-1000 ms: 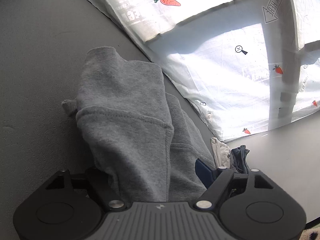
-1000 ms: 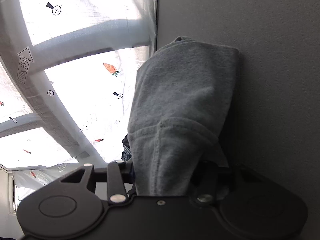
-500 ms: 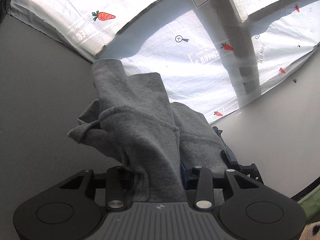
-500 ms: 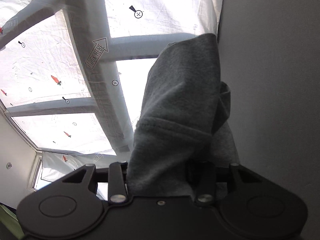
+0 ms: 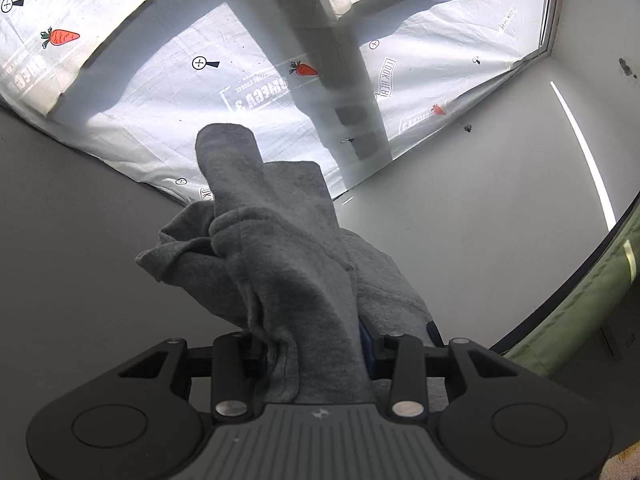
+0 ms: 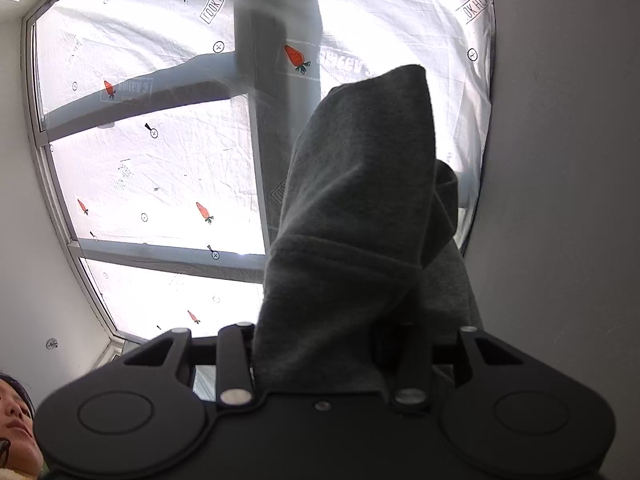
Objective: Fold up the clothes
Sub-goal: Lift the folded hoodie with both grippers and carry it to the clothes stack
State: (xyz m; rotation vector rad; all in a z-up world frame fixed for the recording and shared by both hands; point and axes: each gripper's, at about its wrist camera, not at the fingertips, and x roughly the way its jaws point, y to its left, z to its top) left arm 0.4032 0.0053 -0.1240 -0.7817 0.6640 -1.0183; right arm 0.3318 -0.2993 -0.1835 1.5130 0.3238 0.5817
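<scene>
grey sweatshirt fabric (image 5: 288, 264) bunched up, pinched in left gripper (image 5: 312, 344); right gripper (image 6: 320, 344) clamps another fold of it before the carrot-print window sheet (image 6: 160, 168).

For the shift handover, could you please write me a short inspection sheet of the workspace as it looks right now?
Surface: a plain grey surface shows beside the cloth; whether the cloth touches it cannot be told.
Job's things: grey sweatshirt, bunched and draped over both tools.
Clutter: nothing seen.
Grippers: left tool shut on the grey sweatshirt, jaws just closed further on it; right tool shut on the same fabric.
Cables: nothing seen.
Surroundings: window covered by a white sheet printed with carrots; a green fabric at the right edge of the left wrist view; a person at the lower left corner of the right wrist view.
</scene>
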